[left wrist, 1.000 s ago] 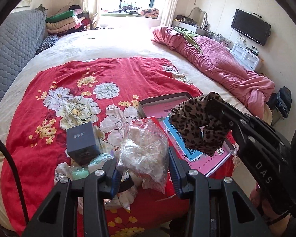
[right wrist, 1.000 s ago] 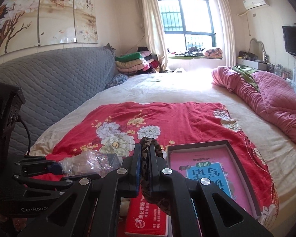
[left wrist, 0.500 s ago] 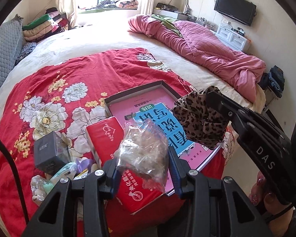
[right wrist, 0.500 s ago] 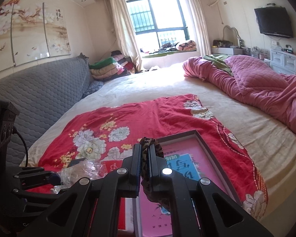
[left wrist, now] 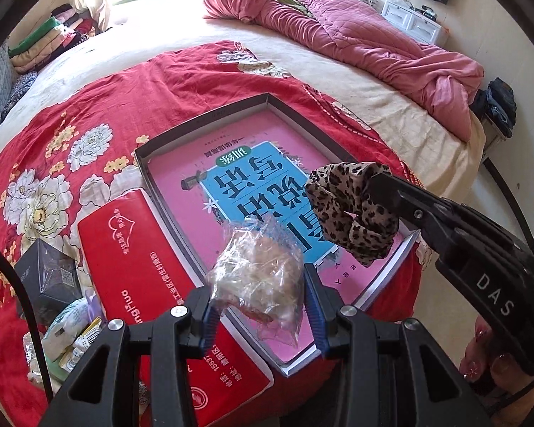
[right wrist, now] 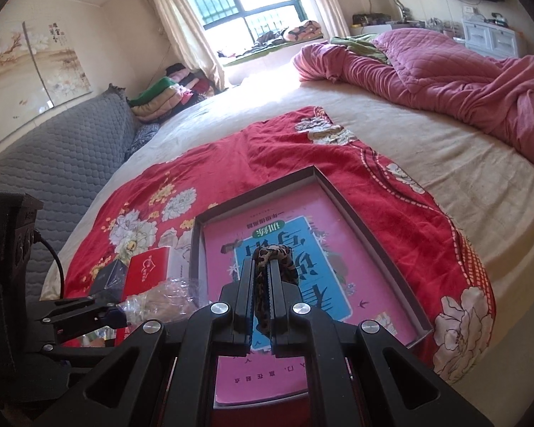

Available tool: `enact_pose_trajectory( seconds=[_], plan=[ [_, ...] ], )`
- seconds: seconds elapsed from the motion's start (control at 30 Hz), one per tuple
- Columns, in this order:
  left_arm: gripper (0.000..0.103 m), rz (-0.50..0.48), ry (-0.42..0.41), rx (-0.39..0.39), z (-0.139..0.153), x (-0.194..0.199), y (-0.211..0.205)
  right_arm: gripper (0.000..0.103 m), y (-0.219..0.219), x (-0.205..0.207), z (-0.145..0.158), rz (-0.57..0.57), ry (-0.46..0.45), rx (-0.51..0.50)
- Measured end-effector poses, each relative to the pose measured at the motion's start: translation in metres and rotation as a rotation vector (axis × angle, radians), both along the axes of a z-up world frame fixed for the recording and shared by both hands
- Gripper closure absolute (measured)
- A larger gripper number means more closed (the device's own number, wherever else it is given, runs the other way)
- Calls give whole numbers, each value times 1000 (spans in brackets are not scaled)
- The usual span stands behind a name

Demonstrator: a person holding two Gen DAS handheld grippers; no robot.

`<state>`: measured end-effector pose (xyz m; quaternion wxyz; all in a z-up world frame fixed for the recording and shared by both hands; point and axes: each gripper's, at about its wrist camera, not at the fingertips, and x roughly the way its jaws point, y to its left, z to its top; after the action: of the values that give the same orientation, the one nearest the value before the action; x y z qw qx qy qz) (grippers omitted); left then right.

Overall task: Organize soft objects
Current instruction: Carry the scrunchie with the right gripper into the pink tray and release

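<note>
We start with the bed [left wrist: 356,82], its cream sheet half covered by a red flowered blanket [left wrist: 99,114], and on that blanket lies a shallow box [left wrist: 267,98] lined with a pink and blue book cover [left wrist: 252,185]. Just beside the box, on its left edge, sits a red packet [left wrist: 131,249], and further left a small dark carton [left wrist: 46,277] among loose wrappers. Our left tool [left wrist: 260,306] is clamped on a crinkled clear bag [left wrist: 260,277] of something pale and soft, the blue pads pressing its sides; our right tool [right wrist: 261,284] is closed tight on a leopard-print scrunchie [left wrist: 352,213], which bulges out beyond the tips. Both soft things hang in the air above the near end of the box: the bag over its near left corner, the scrunchie over its near right side, each almost straight below its own tool. The box runs lengthwise away from us, so the open floor lies ahead and under both hands, and neither hand is clearly nearer. Compared with a second ago, both tools have come forward and down; the box, then off to the right and partly hidden, now sits squarely beneath them, and the small carton has slid away to the left edge of the left view.
</note>
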<state>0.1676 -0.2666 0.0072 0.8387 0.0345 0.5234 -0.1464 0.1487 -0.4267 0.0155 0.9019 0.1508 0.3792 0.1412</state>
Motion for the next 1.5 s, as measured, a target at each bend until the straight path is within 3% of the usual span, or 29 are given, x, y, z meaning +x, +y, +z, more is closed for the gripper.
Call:
enact_pose_trajectory(
  seconds=[0.27, 0.6, 0.87, 0.93, 1.0, 1.13, 1.3, 1.5],
  plan=[
    [60, -30, 47, 14, -23, 9, -16, 97, -15, 12, -36, -62, 111, -33],
    [60, -63, 89, 28, -41, 10, -32, 94, -34, 17, -57, -177, 168, -210],
    [59, -69, 79, 48, -45, 10, -38, 89, -41, 17, -57, -193, 176, -200],
    [59, -71, 75, 53, -45, 10, -39, 78, -43, 16, -54, -207, 168, -187],
    [58, -76, 75, 60, -46, 9, -40, 73, -44, 14, -51, -222, 152, -195],
    [55, -83, 79, 66, -46, 8, -41, 72, -50, 13, -48, -240, 145, -148],
    [53, -85, 80, 72, -46, 7, -41, 71, -50, 13, -44, -242, 136, -162],
    [40, -70, 73, 55, -41, 4, -36, 70, -51, 12, -41, -247, 126, -159]
  ],
)
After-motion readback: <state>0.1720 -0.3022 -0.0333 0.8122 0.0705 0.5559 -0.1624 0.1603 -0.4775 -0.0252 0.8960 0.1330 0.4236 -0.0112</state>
